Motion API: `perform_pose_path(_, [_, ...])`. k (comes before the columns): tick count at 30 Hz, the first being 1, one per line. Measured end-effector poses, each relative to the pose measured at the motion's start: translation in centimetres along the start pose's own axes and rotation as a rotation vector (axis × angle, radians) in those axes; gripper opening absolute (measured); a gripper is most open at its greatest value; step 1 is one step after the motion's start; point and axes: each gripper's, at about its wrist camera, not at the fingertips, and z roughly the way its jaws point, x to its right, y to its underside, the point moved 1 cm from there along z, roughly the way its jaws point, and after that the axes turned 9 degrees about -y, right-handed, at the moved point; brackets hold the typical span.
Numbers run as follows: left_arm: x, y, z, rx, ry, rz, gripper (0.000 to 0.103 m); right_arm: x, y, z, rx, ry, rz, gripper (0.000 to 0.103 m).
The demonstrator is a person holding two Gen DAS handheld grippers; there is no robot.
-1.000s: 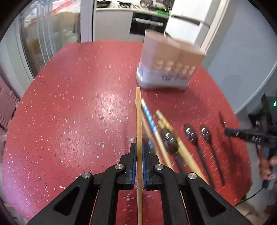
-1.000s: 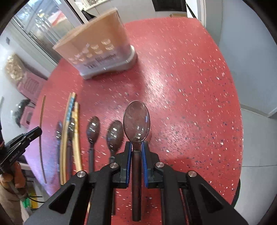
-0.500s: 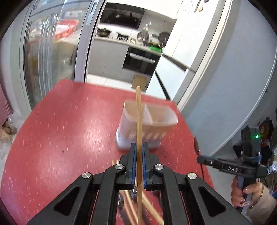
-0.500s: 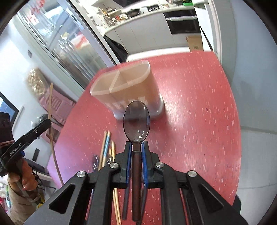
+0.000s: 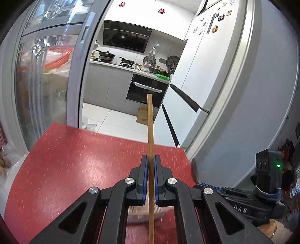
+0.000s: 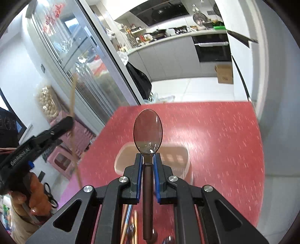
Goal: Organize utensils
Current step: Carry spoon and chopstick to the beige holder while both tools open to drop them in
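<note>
Left gripper (image 5: 149, 165) is clamped on a wooden chopstick (image 5: 150, 120), long axis forward. Right gripper (image 6: 147, 159) is pinched on a spoon (image 6: 147, 129). Divided holder (image 6: 152, 161) lies below and ahead, judged nearer the right.

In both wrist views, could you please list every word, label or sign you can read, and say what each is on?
"DAS" on the right gripper body, left wrist view.
Red characters on the white cabinets: not legible.
Print on the left gripper body: blurred.
Print on the cardboard box: too small.
Fridge magnets: too small.
</note>
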Motion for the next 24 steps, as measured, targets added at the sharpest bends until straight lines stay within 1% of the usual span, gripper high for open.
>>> perform_pose_path(4, [0.3,-1.1,2.5,0.040,-0.027,0.007,0.034,-0.4,-2.2,2.1,0.045,-0.006,-0.052,0.013])
perform_pose_path(8, [0.3,-1.7,4.7,0.081,-0.040,-0.007,0.034,-0.6,-3.4,4.1,0.088,0.006,-0.125,0.013])
perform_pose_path(11, [0.3,-1.7,6.0,0.128,-0.068,-0.001,0.034,-0.4,-3.7,6.0,0.117,0.023,-0.174,0.013])
perform_pose_path(14, [0.1,-1.3,7.1,0.169,-0.085,-0.004,0.034,-0.2,-3.4,7.2,0.139,0.034,-0.219,0.013])
perform_pose_path(18, [0.1,0.2,8.2,0.200,-0.113,0.014,0.034,-0.7,-2.1,8.6,0.163,0.068,-0.330,0.013])
perform_pose_path(22, [0.1,2.0,8.6,0.211,-0.128,0.029,0.034,0.0,-0.8,9.7,0.164,0.071,-0.335,0.013])
perform_pose_path(24, [0.3,2.8,8.4,0.218,-0.144,0.057,0.034,0.3,-0.3,9.8,0.161,0.074,-0.342,0.013])
